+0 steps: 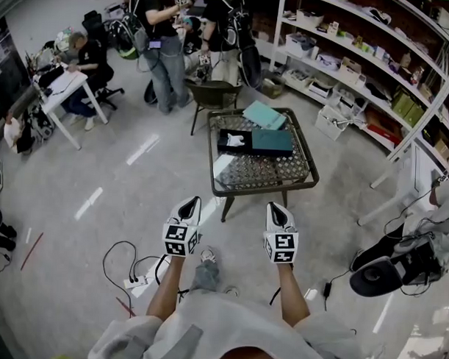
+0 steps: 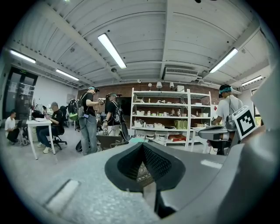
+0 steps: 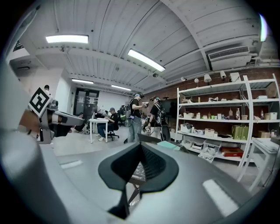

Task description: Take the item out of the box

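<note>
A dark box (image 1: 255, 142) lies open on the small glass-topped table (image 1: 283, 181) ahead of me. Its black left half holds a small white item (image 1: 235, 140); a teal part covers the right half. A teal lid (image 1: 264, 115) rests at the table's far edge. Both grippers hang in the air short of the table, near my body. My left gripper (image 1: 190, 202) is shut and holds nothing. My right gripper (image 1: 275, 208) is likewise shut and holds nothing. In the left gripper view the jaws (image 2: 142, 146) meet at a point, and they do the same in the right gripper view (image 3: 141, 146).
A dark chair (image 1: 213, 94) stands just behind the table, with two standing people (image 1: 163, 48) beyond it. Another person sits at a white desk (image 1: 66, 85) at the far left. Shelving (image 1: 361, 62) lines the right. Cables (image 1: 133, 267) and a bag (image 1: 398, 266) lie on the floor.
</note>
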